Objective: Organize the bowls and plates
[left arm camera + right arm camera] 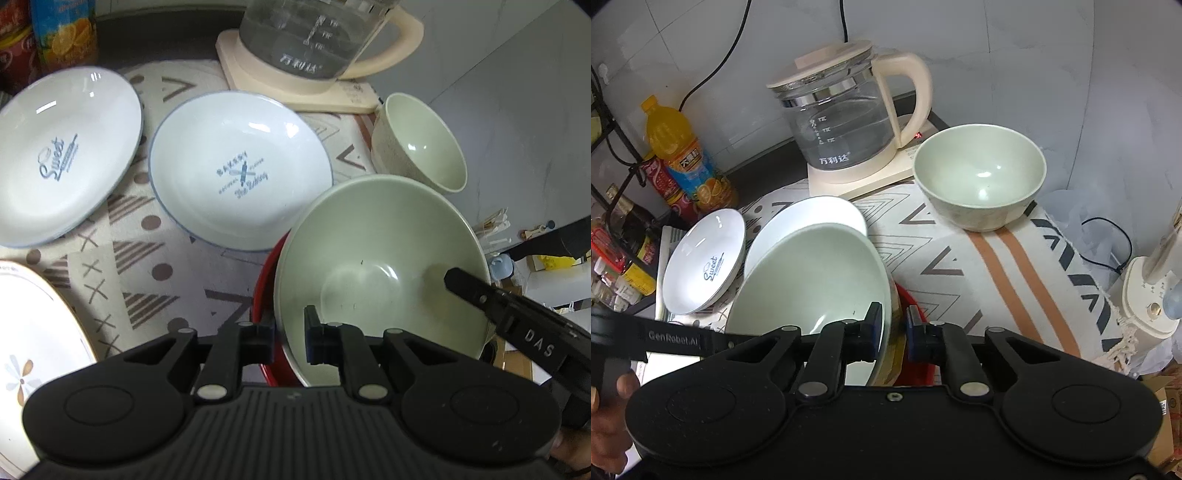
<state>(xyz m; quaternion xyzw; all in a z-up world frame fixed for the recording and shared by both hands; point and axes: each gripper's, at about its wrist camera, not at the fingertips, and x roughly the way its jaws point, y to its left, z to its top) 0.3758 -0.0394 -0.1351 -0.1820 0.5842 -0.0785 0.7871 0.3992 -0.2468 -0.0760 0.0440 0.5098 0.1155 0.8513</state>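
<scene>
A large pale green bowl [380,266] sits tilted over a red dish [264,288]. My left gripper [290,338] is shut on its near left rim, one finger inside, one outside. My right gripper [892,332] is shut on the same bowl's [812,288] right rim; its finger [480,295] shows in the left wrist view. A smaller green bowl [980,177] stands upright by the kettle, also in the left wrist view [421,144]. Two white plates lie on the cloth: a "Sweet" plate [62,155] and a "Bakery" plate [240,170].
A glass kettle [846,125] on a cream base stands at the back. An orange juice bottle [683,155] and jars stand at the back left. A flowered plate [33,354] lies near left. The patterned cloth [997,266] drops off at the right, near a white fan base [1145,299].
</scene>
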